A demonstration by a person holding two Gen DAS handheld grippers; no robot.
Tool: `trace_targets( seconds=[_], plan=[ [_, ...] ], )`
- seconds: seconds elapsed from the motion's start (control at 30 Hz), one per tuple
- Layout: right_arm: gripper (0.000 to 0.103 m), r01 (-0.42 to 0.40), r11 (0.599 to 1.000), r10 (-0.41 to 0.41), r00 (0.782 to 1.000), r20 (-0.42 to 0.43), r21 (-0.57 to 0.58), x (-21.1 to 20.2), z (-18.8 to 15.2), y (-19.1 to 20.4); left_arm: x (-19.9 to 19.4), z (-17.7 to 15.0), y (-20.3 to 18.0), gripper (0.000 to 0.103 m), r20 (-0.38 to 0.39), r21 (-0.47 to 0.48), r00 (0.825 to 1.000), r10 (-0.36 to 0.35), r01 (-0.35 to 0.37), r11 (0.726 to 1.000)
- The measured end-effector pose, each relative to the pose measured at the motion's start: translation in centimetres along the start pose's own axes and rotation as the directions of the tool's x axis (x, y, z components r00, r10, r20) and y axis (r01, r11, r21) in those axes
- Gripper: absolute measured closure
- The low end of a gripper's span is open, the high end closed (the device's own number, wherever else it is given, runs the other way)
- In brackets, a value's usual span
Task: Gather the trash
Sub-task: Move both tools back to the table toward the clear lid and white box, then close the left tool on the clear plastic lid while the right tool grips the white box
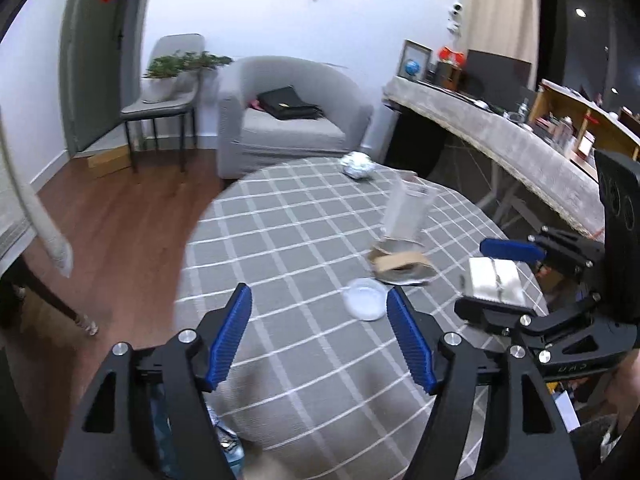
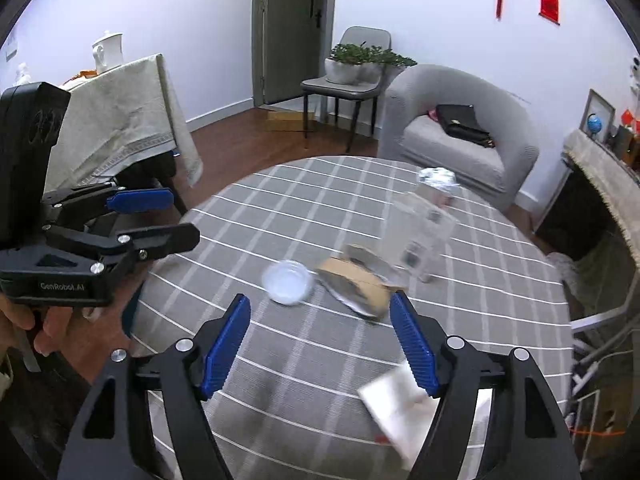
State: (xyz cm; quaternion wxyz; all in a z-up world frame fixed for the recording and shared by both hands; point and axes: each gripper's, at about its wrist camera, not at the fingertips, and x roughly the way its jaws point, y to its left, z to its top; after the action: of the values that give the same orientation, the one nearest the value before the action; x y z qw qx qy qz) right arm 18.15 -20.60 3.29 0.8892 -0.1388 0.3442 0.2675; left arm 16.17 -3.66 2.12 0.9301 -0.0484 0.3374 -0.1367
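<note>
Trash lies on a round table with a grey checked cloth (image 1: 288,216). There is a clear plastic lid (image 1: 366,300) (image 2: 287,282), a brown cardboard and foil wrapper (image 1: 402,266) (image 2: 360,286), an upright clear plastic package (image 1: 404,212) (image 2: 420,232) and a crumpled foil ball (image 1: 358,165) (image 2: 437,179). My left gripper (image 1: 319,292) (image 2: 184,216) hovers open over the near cloth, just short of the lid, holding nothing. My right gripper (image 2: 320,300) (image 1: 470,276) is open too. A white-silver packet (image 2: 400,408) (image 1: 494,282) shows low beside its right finger, and the pads do not press on it.
A grey armchair (image 2: 456,140) with a black bag stands beyond the table, beside a chair holding a potted plant (image 2: 360,64). A draped table (image 2: 120,120) is to the left and a long cluttered counter (image 1: 500,136) to the right. Bluish plastic (image 1: 224,440) shows below the near table edge.
</note>
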Motion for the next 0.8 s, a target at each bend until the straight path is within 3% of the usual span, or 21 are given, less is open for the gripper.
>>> trace_targets(
  seconds=[0.1,0.3,0.4,0.63,0.8],
  plan=[
    [0.014,0.024,1.0,-0.024,1.0,0.005,-0.002,-0.5,-0.8,-1.6,1.5,0.1,-1.2,0.028,-0.02,0.022,1.0,-0.009,0.009,1.0],
    [0.006,0.035,0.999,-0.035,0.999,0.008,-0.023,-1.0,-2.4,-4.4,4.6,-0.5,-3.8,0.028,-0.073,0.086,0.997,0.007,-0.001,0.996],
    [0.004,0.029,1.0,-0.029,1.0,0.009,-0.007,-1.1,-3.2,-5.4,5.9,-0.9,-4.7,0.029,-0.097,0.119,0.995,0.026,-0.014,0.993],
    [0.004,-0.002,0.999,0.001,0.999,-0.033,-0.039,-0.2,-4.7,-6.3,8.8,-1.1,-5.0,0.037,-0.163,0.078,0.986,0.033,-0.02,0.997],
    [0.004,-0.095,0.995,0.094,0.995,-0.041,-0.015,0.0,-5.6,-7.7,9.5,-1.1,-4.9,0.044,-0.163,0.067,0.985,0.048,-0.037,0.997]
  ],
)
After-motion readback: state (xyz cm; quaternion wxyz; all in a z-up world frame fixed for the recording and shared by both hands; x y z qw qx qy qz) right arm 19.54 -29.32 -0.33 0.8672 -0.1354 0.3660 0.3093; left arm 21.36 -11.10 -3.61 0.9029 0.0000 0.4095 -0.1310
